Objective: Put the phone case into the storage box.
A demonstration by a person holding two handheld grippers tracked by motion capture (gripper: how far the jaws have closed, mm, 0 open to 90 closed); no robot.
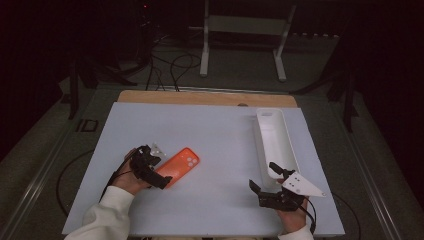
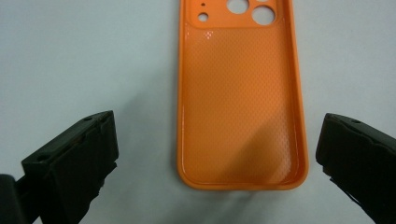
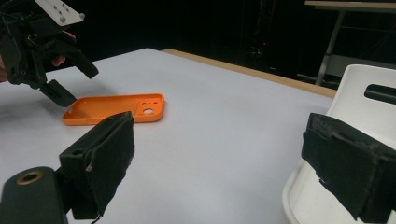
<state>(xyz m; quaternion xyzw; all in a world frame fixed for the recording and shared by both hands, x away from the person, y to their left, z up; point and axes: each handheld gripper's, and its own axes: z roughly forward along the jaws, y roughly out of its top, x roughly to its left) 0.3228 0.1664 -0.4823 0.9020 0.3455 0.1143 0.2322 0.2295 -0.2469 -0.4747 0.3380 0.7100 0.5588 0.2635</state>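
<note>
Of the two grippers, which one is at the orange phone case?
The left gripper: its open jaws straddle the near end of the orange phone case. The right gripper, also open, is beside the white tray.

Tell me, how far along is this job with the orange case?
Barely begun. The orange plastic phone case lies flat on the white table, inside up. The left tool hovers open at its near end, not gripping. The right tool waits open beside the long white plastic tray. Gripping and lifting remain.
</note>
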